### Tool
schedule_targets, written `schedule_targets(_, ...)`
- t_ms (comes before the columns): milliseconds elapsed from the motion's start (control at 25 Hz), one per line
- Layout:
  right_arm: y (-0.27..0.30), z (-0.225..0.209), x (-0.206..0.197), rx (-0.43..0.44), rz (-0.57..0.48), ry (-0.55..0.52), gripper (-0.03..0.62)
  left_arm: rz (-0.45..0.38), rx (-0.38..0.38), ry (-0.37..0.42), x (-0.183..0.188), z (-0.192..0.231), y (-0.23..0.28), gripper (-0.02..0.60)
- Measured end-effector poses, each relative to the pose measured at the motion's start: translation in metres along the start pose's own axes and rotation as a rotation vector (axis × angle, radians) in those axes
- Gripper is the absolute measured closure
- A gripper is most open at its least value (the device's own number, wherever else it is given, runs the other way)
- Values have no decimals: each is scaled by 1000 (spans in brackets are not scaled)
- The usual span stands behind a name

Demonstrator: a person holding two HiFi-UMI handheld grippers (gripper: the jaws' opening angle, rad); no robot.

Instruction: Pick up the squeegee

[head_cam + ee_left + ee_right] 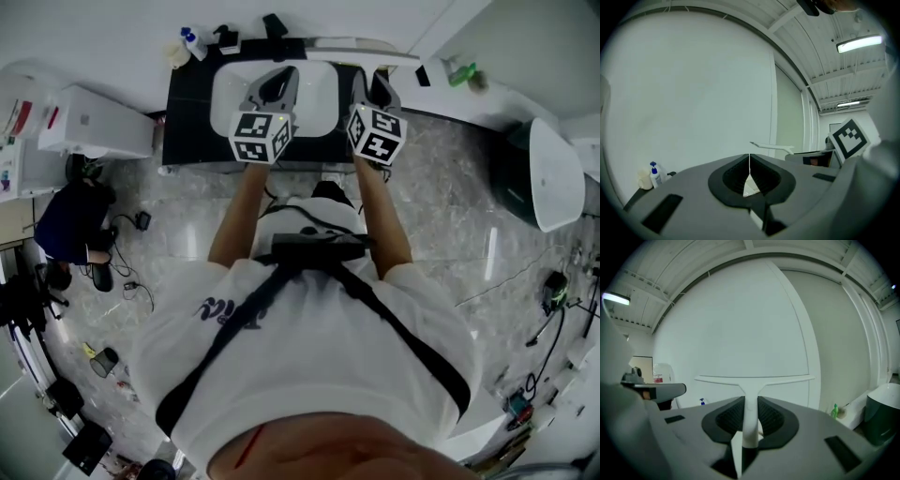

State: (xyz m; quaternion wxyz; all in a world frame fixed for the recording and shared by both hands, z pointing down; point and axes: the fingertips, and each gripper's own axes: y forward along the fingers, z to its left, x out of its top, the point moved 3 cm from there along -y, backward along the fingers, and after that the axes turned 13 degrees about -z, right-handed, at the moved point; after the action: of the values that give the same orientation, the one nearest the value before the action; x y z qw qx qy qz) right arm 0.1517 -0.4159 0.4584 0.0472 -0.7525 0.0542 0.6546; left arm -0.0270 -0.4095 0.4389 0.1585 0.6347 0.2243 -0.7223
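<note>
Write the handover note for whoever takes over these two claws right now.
Right claw: shut on the handle of the white T-shaped plastic squeegee, whose blade lies crosswise above the jaws, in the air.
Left claw: shut, with nothing in it, beside the right one.
Both are held up over the black counter with the white basin.
Done: the squeegee is picked up.
Left: nothing but holding the grip.

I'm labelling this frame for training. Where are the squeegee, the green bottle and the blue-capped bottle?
squeegee [750,413], right gripper view, on its white handle.
green bottle [835,410], right gripper view, on its body.
blue-capped bottle [655,177], left gripper view, on its pale body.
</note>
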Motion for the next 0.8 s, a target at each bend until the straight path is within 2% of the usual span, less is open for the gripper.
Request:
schedule_targets(240,-21,21,43,18,-125,-21,503,-65,48,41,31,11,-13,568)
schedule_targets(440,-34,26,69,16,-191,-37,503,-85,51,82,48,7,-20,568)
schedule_targets(600,-42,25,77,7,-219,-50,503,-93,56,131,56,2,-23,568)
schedule_targets(800,-45,27,75,11,-210,-60,503,-81,74,117,49,3,-25,568)
